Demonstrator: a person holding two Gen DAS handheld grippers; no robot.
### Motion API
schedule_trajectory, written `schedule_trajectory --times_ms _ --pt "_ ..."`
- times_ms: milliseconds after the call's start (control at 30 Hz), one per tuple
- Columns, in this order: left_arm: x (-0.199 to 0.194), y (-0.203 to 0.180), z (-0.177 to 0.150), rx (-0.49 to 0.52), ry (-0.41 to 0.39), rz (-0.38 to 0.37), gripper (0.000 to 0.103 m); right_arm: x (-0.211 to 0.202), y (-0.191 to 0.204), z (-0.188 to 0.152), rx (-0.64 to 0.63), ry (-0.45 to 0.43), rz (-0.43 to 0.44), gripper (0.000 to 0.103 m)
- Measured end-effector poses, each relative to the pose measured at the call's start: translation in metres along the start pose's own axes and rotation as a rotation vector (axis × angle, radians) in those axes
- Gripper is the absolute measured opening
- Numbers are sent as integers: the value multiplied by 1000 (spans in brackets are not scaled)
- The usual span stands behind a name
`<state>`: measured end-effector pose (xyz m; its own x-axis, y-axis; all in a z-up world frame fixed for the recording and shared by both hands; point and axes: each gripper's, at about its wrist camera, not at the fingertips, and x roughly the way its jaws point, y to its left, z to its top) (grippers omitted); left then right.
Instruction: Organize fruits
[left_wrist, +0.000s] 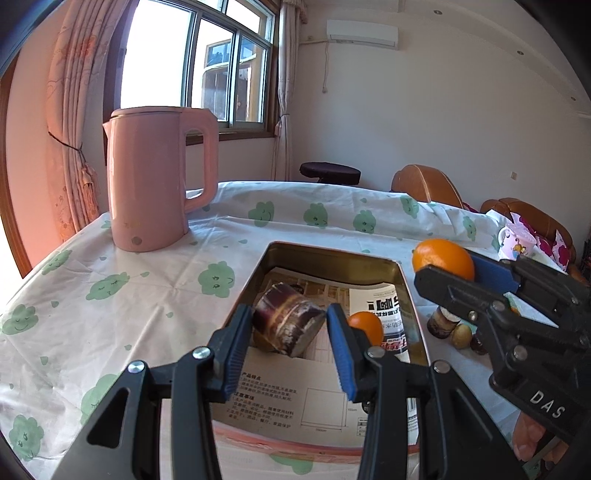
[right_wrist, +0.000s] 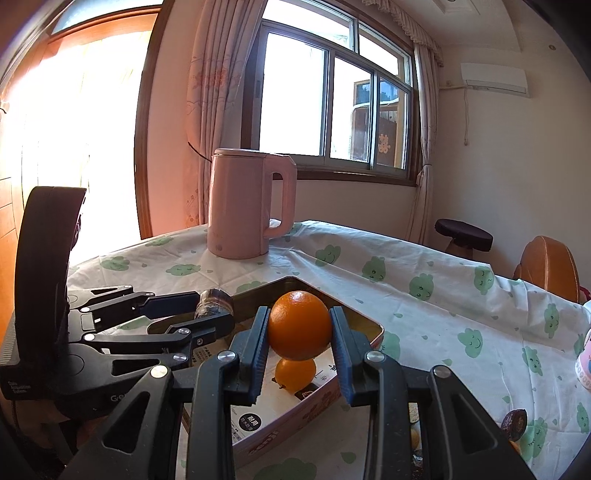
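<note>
My left gripper (left_wrist: 290, 319) is shut on a dark brown sugarcane piece (left_wrist: 286, 320) and holds it over the open tin box (left_wrist: 334, 254). It also shows in the right wrist view (right_wrist: 212, 308). A small orange (left_wrist: 365, 326) lies inside the box on printed paper. My right gripper (right_wrist: 300, 334) is shut on a large orange (right_wrist: 299, 325) and holds it above the box (right_wrist: 364, 332), over the small orange (right_wrist: 295, 374). In the left wrist view the right gripper (left_wrist: 448, 271) holds the large orange (left_wrist: 441, 258) at the box's right side.
A pink kettle (left_wrist: 159, 177) stands at the back left of the table, which has a white cloth with green clouds (left_wrist: 110, 295). Small dark and yellowish fruits (left_wrist: 461, 334) lie right of the box. A pink cup (left_wrist: 517, 242) stands at the far right. Another dark fruit (right_wrist: 515, 422) lies on the cloth.
</note>
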<state>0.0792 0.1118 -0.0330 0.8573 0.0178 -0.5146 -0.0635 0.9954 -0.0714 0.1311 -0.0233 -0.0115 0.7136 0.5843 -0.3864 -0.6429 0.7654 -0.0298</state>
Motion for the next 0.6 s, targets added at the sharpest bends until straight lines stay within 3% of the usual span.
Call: schedule_trajectory --times_ms 600 --pt "10 8 0 -6 55 11 43 37 3 -5 27 62 17 34"
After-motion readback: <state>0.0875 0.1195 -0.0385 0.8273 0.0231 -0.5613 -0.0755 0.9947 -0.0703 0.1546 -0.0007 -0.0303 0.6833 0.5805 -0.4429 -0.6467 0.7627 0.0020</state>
